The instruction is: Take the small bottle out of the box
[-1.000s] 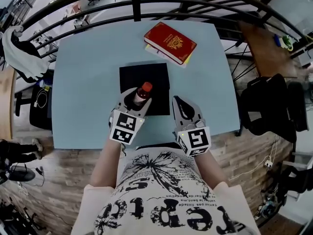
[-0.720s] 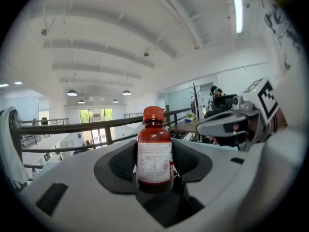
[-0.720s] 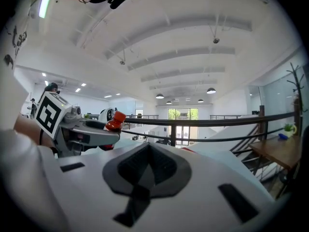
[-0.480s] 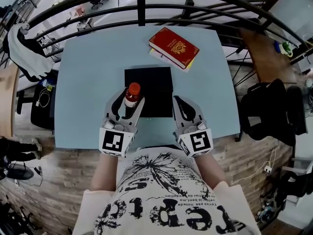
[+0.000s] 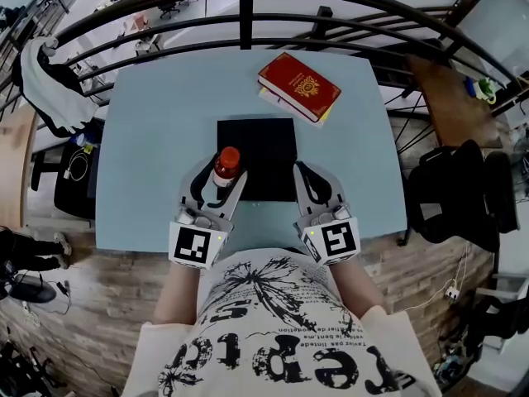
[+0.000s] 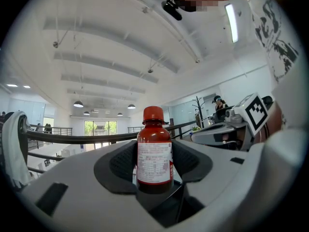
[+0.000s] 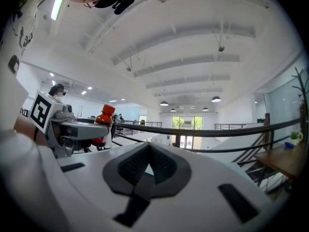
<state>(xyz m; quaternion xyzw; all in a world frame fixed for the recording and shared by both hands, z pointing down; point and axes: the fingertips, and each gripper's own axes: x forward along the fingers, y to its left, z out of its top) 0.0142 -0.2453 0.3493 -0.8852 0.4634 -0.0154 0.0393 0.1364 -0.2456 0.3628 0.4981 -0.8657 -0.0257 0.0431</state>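
White T-shirt [image 5: 273, 329] (black print)

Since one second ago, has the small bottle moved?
Yes. Held in the left hand-held gripper, the small bottle went left, from over the middle of the black box to its left edge.

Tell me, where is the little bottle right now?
In the head view, the small bottle is clamped in the left gripper, at the near-left corner of the black box.

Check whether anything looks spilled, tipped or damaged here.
Nothing stands out. The bottle is upright, cap on, clamped in the left gripper. The black box and red book lie flat on the table.
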